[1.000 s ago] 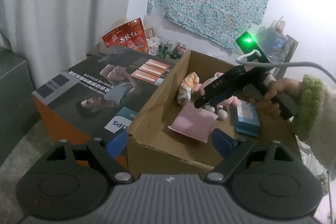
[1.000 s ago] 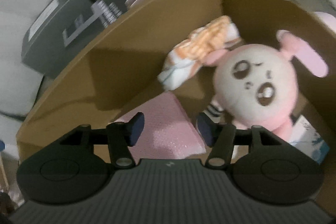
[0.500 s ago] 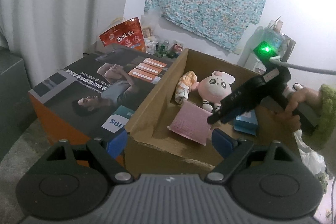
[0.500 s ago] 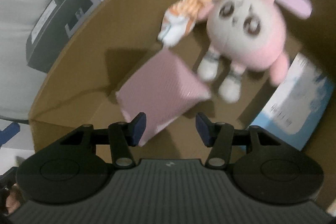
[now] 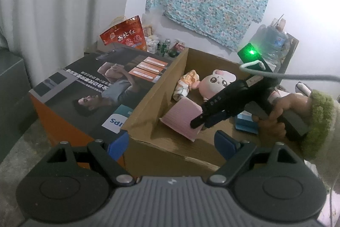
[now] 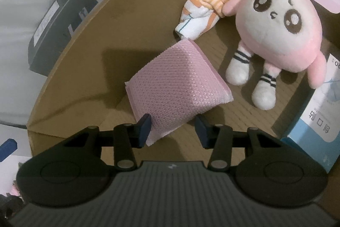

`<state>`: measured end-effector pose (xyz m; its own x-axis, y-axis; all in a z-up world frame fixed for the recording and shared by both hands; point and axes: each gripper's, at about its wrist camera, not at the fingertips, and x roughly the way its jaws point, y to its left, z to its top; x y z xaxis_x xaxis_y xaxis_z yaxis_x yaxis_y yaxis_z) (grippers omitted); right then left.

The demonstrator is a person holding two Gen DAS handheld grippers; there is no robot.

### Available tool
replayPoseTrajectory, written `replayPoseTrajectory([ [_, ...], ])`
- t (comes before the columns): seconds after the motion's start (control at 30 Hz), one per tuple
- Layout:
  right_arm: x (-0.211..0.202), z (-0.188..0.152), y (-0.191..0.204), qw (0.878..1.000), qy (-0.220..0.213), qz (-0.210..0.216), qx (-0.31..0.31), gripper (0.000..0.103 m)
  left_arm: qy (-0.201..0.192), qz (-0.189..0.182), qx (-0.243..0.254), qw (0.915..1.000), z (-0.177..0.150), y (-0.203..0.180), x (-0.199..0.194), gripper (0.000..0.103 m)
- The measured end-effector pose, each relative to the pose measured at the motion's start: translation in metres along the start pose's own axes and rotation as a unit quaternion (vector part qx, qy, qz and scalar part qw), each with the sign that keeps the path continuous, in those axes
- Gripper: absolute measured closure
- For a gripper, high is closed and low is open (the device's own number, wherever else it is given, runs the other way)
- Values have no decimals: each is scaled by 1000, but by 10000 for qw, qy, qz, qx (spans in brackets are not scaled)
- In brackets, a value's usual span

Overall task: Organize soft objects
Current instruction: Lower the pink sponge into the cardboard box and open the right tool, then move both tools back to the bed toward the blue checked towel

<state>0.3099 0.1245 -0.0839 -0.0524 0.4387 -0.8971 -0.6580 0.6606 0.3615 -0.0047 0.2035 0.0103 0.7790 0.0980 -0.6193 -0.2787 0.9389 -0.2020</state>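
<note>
An open cardboard box (image 5: 157, 99) (image 6: 89, 39) holds a pink bubble-wrap pouch (image 6: 176, 86) (image 5: 182, 118), a pink-and-white plush bunny (image 6: 278, 27) (image 5: 216, 83), a rolled orange-striped cloth (image 6: 212, 3) (image 5: 187, 84) and a blue tissue pack (image 6: 318, 116). My right gripper (image 6: 173, 129) (image 5: 201, 122) is open, its jaws either side of the pouch's near corner inside the box. My left gripper (image 5: 171, 144) is open and empty, held back outside the box's near wall.
A large printed appliance box (image 5: 99, 90) stands against the cardboard box's left side. A red snack bag (image 5: 125, 35) and small bottles sit behind it by the wall. A grey case (image 6: 57, 29) lies outside the box. A curtain hangs at left.
My right gripper has pulled back from the plush and dropped toward the box's near end, and its jaws now straddle the pink pouch. My left gripper has barely moved.
</note>
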Motion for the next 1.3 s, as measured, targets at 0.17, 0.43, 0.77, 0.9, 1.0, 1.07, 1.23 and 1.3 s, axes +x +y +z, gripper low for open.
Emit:
replayPoseTrajectory([
  [0.17,-13,-2,1,10000,-41,-42,-21,54,-24,-27,61,10000,0,-6,-4,14],
  [0.43,-95,-29,-7,9926,-1086,517,169,50,-104,-149,171,9997,-1,-18,-14,13],
  [0.77,-228,-164,-43,9525,-2945,399,669,24,-169,-645,573,9961,-5,-61,-24,9],
  [0.9,-255,-242,-67,9268,-3520,285,1281,22,-182,-1000,830,9914,-11,-86,-27,6],
  [1.0,-260,-304,-81,9068,-3827,94,1762,21,-140,-1277,1091,9857,-15,-109,-27,6],
  [1.07,-257,-341,-91,8936,-3977,15,2082,21,-109,-1417,1293,9814,-18,-125,-27,6],
  [1.23,-252,-427,-109,8506,-4399,-224,2871,21,-46,-1806,1699,9688,-25,-166,-26,5],
  [1.3,-252,-455,-116,8328,-4551,-305,3136,21,-1,-1979,1777,9640,-26,-181,-24,4],
])
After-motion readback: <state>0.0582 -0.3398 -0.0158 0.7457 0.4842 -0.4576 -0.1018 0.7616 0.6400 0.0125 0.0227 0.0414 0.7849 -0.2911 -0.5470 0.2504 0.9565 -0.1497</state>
